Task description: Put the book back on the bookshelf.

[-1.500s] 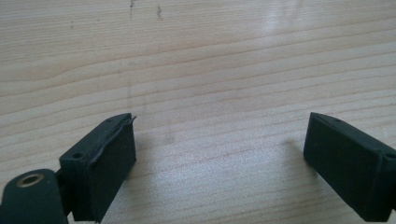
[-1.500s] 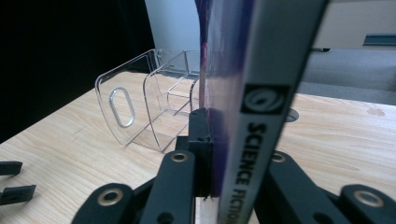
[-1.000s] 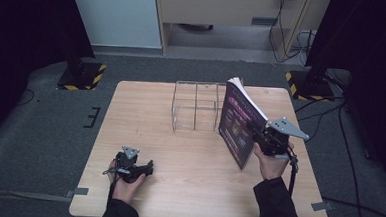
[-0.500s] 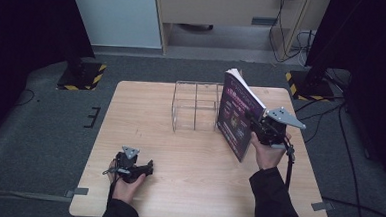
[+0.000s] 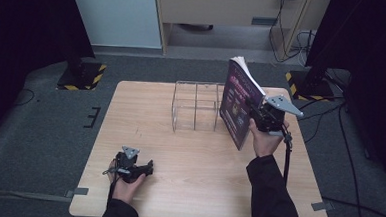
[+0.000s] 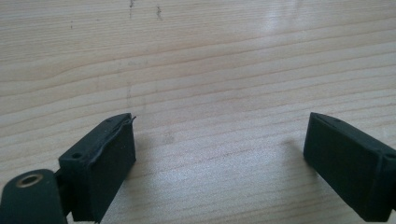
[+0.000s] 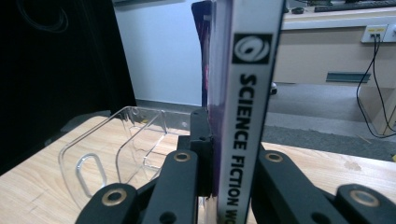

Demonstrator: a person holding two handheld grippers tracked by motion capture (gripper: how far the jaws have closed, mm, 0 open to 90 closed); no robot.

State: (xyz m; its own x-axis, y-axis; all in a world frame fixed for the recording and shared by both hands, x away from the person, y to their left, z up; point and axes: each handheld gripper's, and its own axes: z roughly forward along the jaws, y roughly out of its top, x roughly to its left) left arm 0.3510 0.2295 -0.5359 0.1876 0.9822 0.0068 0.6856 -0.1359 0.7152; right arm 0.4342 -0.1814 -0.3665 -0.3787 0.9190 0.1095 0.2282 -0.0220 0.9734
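High view, right gripper (image 5: 255, 112) at 3 o'clock, jaws clamped on upright purple book (image 5: 237, 105) beside clear rack (image 5: 195, 106), left gripper (image 5: 148, 167) at 7 o'clock, jaws apart over worktop (image 5: 177, 188).

Overhead table (image 5: 187, 188) view; two close jaw-level views

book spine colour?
White with black lettering on the book; cover is purple. Best in the right gripper view.

A lab: black curtains (image 5: 29, 35), hazard-taped stand bases (image 5: 80, 76), grey carpet (image 5: 39, 130).
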